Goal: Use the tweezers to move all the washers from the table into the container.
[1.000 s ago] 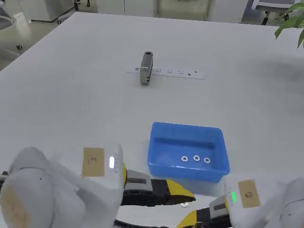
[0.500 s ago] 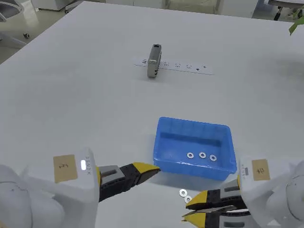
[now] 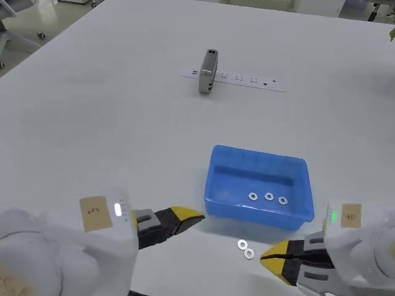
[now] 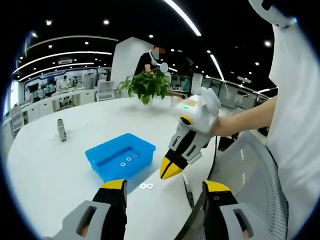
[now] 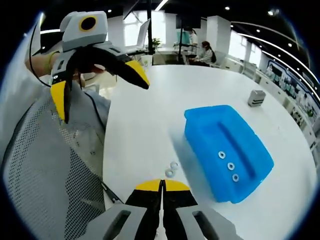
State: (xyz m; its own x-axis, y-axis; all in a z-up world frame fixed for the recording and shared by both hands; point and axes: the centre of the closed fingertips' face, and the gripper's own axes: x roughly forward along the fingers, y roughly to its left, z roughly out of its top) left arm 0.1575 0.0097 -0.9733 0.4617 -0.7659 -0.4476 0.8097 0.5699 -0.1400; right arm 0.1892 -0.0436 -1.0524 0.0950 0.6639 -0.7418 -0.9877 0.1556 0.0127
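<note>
Parted half a second ago, the right gripper's (image 3: 269, 259) jaws now meet on nothing, tips just short of two washers (image 3: 245, 248) lying on the table (image 3: 111, 123) in front of the container (image 3: 259, 214). Near its corner, the left gripper (image 3: 188, 217) hangs wide open and empty. Three more washers (image 3: 268, 197) lie inside, so I judge two remain.
</note>
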